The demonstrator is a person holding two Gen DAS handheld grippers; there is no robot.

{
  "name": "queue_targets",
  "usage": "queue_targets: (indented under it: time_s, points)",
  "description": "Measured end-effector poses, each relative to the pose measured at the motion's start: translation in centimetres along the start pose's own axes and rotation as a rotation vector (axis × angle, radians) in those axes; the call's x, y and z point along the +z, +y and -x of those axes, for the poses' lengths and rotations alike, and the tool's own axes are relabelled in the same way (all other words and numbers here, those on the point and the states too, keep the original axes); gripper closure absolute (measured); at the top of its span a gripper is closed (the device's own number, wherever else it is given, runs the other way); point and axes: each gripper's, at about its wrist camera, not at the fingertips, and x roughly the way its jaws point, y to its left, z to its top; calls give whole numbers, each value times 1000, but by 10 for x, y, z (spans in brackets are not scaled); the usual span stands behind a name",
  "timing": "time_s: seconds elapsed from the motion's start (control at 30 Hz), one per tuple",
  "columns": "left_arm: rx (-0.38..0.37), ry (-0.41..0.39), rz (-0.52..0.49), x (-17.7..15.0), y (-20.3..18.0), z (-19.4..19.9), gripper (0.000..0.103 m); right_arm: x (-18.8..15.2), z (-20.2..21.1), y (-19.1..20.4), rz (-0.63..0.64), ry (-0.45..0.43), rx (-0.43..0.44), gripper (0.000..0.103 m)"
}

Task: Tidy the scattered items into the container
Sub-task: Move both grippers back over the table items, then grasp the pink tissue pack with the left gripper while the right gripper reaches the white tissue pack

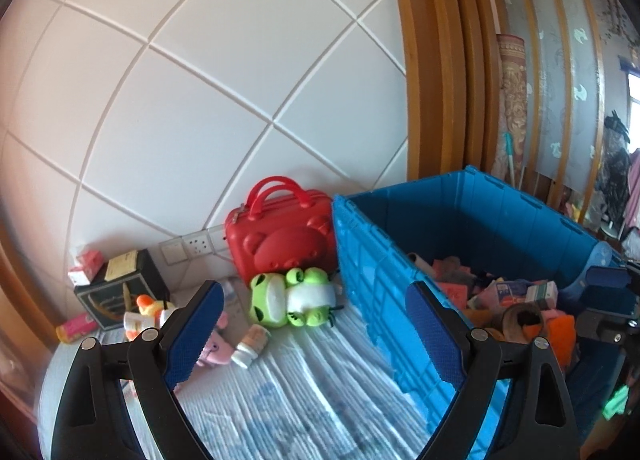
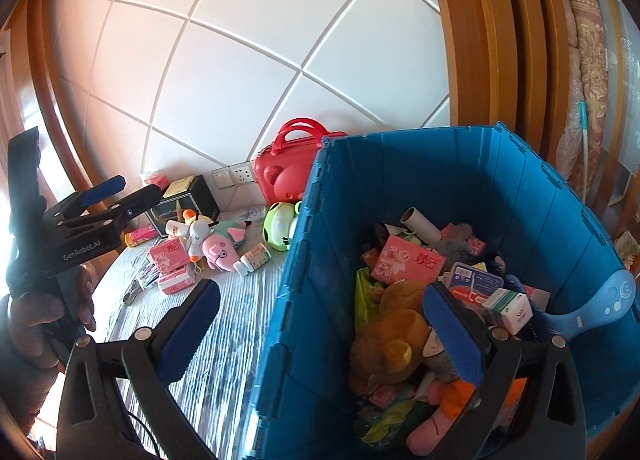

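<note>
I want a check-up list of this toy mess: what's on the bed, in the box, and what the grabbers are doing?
Surface: striped mat, partly bare.
Job's things: blue crate holds a brown plush, pink packets and boxes; still outside are the frog plush, pig plush, small bottle, pink tissue packs.
Clutter: red case, black box.
Grippers: left gripper open, empty; right gripper open, empty.
Cables: thin dark cable, bottom edge.
Surroundings: white tiled wall, wooden frame.
</note>
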Motion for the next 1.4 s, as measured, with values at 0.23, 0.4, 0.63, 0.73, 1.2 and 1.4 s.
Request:
queue_targets:
  time_s: [0.23,0.4,0.63,0.73,1.2,1.4]
  points:
    - [75,69,62,-58,88,7,10,-2,-31,71,52,41,13,0]
    - [121,97,60,-99,154,11,10,-10,-66,125,83,82,30,0]
    - [168,131,79,-152,260,-14,10,-32,-123,196,124,141,28,0]
    - [140,130,66,-170,302,-41,10,-46,-153,223,137,180,14,0]
    - [-92,247,-10,-246,417,-247,10,-115,-230,280,132,355,-118,0]
    - [-162,238,28,-253,414,-274,27,-128,-248,290,143,397,-144,0]
